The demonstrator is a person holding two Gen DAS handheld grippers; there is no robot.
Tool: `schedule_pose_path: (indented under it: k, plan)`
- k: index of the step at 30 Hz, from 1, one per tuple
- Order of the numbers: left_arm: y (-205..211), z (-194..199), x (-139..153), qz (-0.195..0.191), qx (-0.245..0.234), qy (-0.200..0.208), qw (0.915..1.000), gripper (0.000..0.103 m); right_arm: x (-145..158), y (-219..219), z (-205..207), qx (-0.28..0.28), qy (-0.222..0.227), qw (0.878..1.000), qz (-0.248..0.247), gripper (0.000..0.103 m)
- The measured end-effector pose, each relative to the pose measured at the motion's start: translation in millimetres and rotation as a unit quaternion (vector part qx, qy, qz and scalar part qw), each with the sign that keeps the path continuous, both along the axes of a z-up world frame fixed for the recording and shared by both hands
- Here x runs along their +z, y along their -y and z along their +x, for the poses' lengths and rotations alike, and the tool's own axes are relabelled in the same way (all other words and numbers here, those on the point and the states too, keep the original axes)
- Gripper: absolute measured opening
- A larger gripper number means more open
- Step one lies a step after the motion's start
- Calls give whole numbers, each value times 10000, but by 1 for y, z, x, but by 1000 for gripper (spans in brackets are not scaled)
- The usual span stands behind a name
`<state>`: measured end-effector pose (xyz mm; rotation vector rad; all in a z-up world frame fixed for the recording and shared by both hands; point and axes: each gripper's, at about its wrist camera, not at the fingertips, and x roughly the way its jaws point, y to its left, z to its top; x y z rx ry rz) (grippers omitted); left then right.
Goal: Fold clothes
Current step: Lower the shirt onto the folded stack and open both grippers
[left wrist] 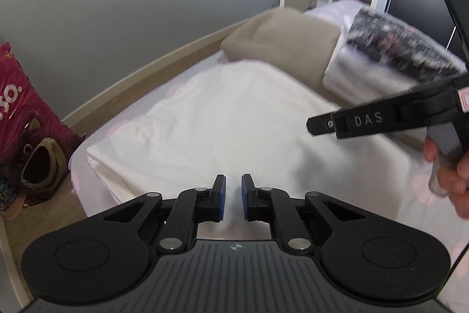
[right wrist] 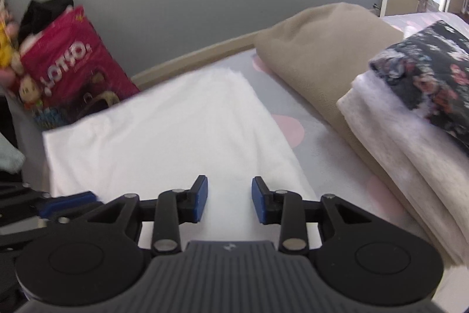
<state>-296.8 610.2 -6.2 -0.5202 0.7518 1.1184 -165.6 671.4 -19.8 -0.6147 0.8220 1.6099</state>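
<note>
A white garment [right wrist: 164, 131] lies partly folded on the bed [right wrist: 322, 148], beside a stack of folded clothes [right wrist: 410, 113]. The left gripper [left wrist: 233, 197] and right gripper [right wrist: 229, 200] hover above it, jaws apart, empty. Next, probably grasp its near edge. A pink bag [right wrist: 70, 63] holds plush toys

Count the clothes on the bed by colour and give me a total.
White: 2, the garment lying flat and the folded one in the pile
Beige: 1
Dark floral: 1, on top of the pile
Total: 4
</note>
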Motion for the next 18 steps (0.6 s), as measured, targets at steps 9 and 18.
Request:
schedule_pose_path:
  k: [9,18]
  plan:
    - [42,11,50,378,55,288,9989,31,61,59,2,-74,93,9995,288,51]
    - [86,17,92,777,110,160,9968,56,106,129,9,-297,187,9968,721,70]
